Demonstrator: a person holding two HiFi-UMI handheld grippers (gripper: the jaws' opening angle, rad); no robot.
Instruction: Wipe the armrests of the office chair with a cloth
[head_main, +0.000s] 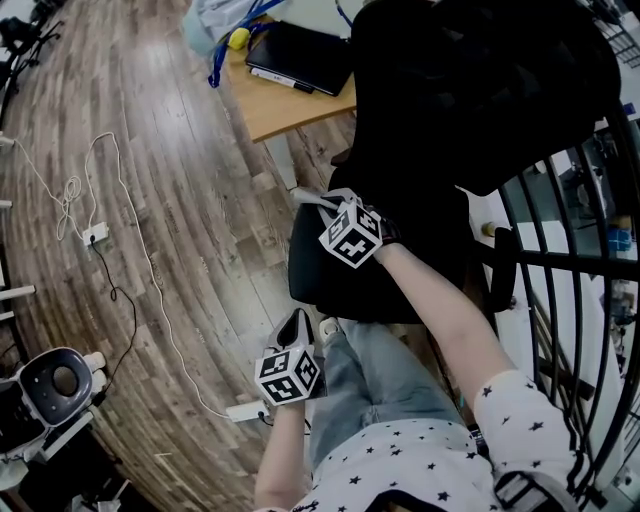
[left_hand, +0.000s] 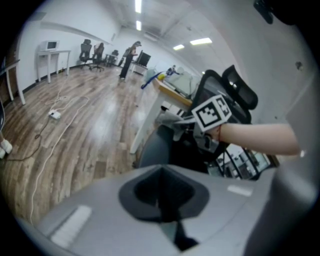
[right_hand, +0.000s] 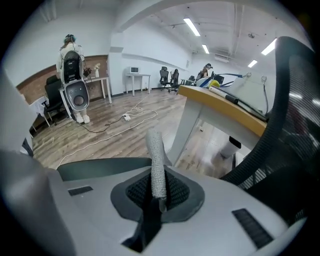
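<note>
Cloth (right_hand: 156, 160) in right gripper (right_hand: 158, 200), seemingly above chair seat (head_main: 318, 278)

Wood-plank floor (head_main: 170, 140) with white cables (head_main: 128, 215); white walls (right_hand: 145, 55); ceiling strip lights (right_hand: 192, 26); wooden desk (head_main: 290, 105); distant chairs (left_hand: 86, 50) near a white table (left_hand: 52, 54).

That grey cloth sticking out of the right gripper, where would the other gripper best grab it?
Best at its free end, the part of the grey cloth standing out beyond the right gripper, whose jaws pinch the near end. It is a narrow folded strip, so the left gripper, shut and empty, should probably open, come from ahead and close across the thin sides.
</note>
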